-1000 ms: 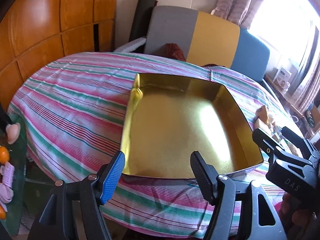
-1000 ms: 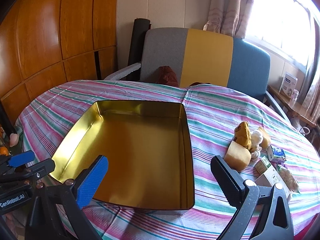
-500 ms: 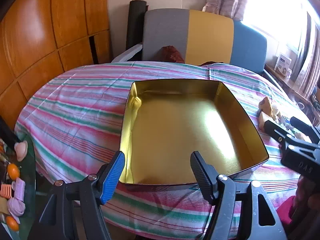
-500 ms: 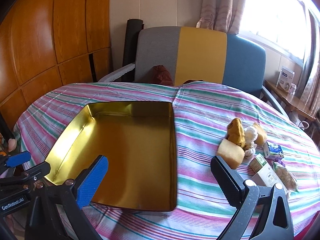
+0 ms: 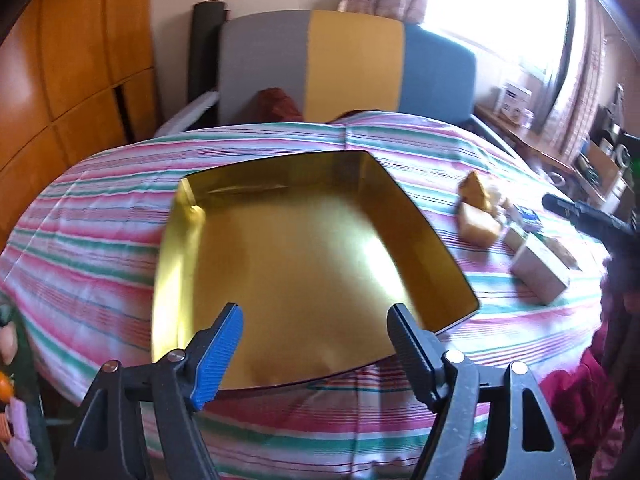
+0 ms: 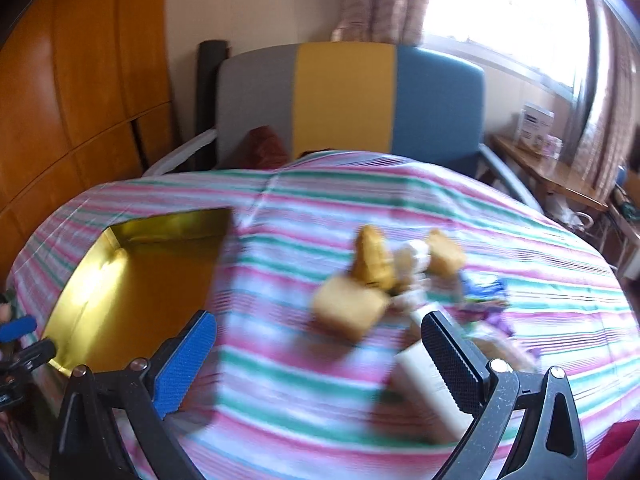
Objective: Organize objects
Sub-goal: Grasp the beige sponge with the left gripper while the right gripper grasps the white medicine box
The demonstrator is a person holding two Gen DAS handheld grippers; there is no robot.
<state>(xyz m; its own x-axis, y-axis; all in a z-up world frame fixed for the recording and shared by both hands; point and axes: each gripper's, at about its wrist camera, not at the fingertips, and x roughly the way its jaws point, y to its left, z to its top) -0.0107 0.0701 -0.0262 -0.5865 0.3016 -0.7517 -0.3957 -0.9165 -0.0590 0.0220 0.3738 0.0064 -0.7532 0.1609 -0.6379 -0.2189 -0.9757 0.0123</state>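
An empty gold tin tray [image 5: 192,216] lies on the striped tablecloth; it also shows at the left of the right wrist view [image 6: 176,228]. My left gripper [image 5: 316,332] is open and empty over the tray's near edge. A cluster of small items sits to the tray's right: a yellow sponge-like block [image 6: 348,308], yellow plush toys [image 6: 372,258], a white box [image 6: 420,376] and blue packets [image 6: 484,288]. My right gripper [image 6: 320,340] is open and empty, just short of the block; it shows at the right in the left wrist view [image 5: 576,212].
The round table [image 5: 100,208] carries a pink, green and white striped cloth. A grey, yellow and blue chair [image 6: 348,96] stands behind it. Wooden panels [image 6: 80,80] line the left wall. A side table with boxes [image 6: 540,136] stands under the window at right.
My right gripper has swung to the right, from over the tray to the item cluster. My left gripper has turned slightly right. Both stayed open.
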